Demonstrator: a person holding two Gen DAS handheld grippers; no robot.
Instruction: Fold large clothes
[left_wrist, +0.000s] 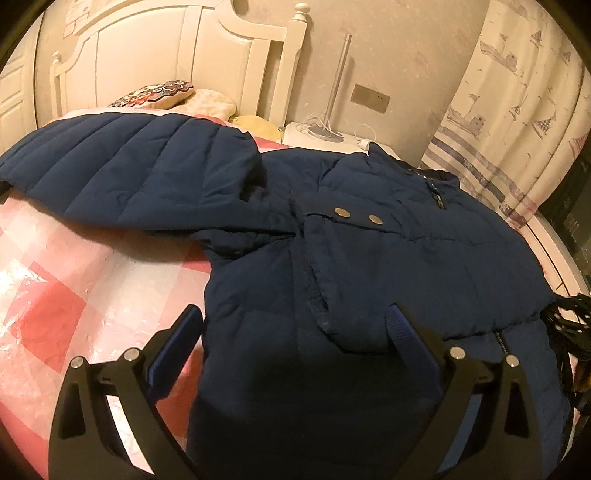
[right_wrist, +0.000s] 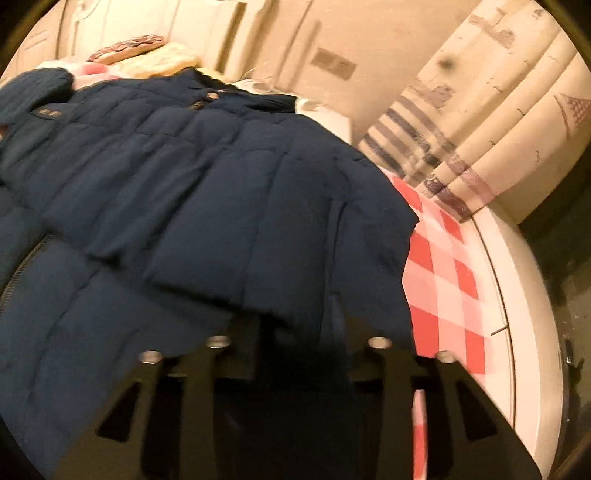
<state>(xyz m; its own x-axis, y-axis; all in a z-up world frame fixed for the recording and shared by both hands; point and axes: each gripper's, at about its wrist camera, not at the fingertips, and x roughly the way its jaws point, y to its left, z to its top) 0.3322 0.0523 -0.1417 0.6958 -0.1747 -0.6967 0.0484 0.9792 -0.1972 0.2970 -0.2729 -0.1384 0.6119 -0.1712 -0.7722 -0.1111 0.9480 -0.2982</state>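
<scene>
Two hand-held grippers over a navy jacket (left_wrist: 369, 258): left (left_wrist: 295, 328) spread wide; right (right_wrist: 295, 332) blurred, grip unclear.

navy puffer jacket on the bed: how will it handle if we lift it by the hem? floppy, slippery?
Likely floppy: the jacket drapes over the bed with its sleeve sagging outward, so it should hang from the held edge. Probably light for its bulk, judging by the puffy quilting. The smooth shell may slip between the pads, so a deep bite seems wiser.

The right gripper's (right_wrist: 295, 332) fingertips were hidden under the blurred navy jacket (right_wrist: 192, 177); its sleeve (left_wrist: 92, 162) was cut off at the edge.
</scene>
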